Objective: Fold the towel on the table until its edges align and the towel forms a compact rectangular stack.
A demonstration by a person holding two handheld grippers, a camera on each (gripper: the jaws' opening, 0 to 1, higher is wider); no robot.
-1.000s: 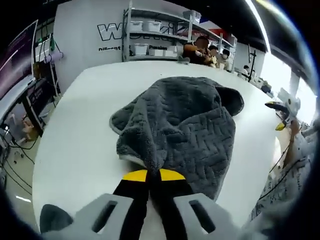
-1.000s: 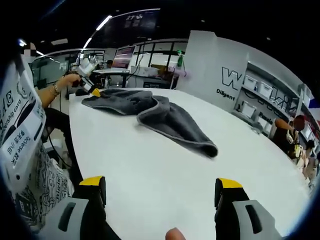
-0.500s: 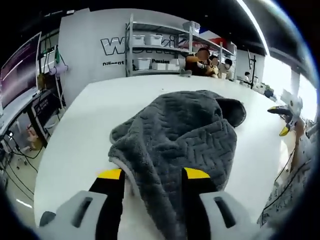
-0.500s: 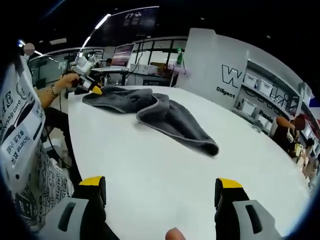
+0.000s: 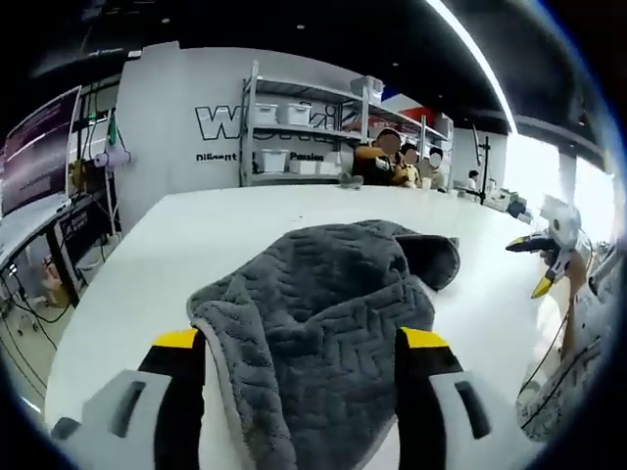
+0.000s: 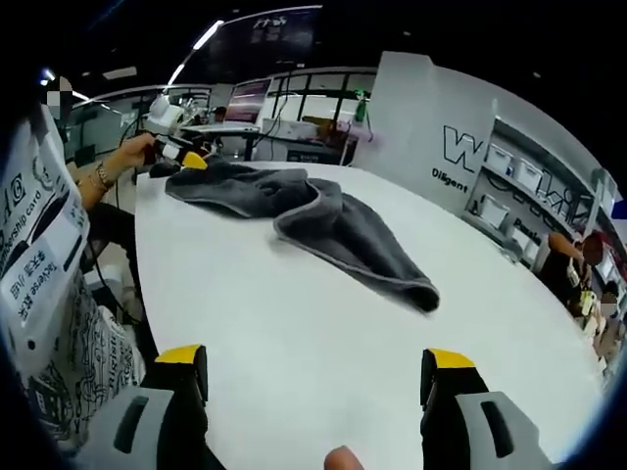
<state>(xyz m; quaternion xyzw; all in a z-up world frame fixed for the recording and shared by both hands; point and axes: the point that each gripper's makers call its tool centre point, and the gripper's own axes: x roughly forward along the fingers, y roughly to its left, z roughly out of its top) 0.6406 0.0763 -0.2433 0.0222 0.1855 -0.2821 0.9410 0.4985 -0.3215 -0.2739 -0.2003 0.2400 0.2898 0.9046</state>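
storage shelves (image 5: 294, 127), wall lettering (image 6: 460, 149), monitor (image 5: 39, 147)

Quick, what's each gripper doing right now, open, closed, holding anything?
Left gripper: open, holding nothing, jaws either side of the grey towel.
Right gripper: open, holding nothing, over the bare white table.

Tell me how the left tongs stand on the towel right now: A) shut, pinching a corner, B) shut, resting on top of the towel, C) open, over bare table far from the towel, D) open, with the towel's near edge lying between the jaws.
D: in the left gripper view the left tongs stand open, their yellow-tipped jaws wide apart, with the near edge of the grey towel lying between them, unpinched.
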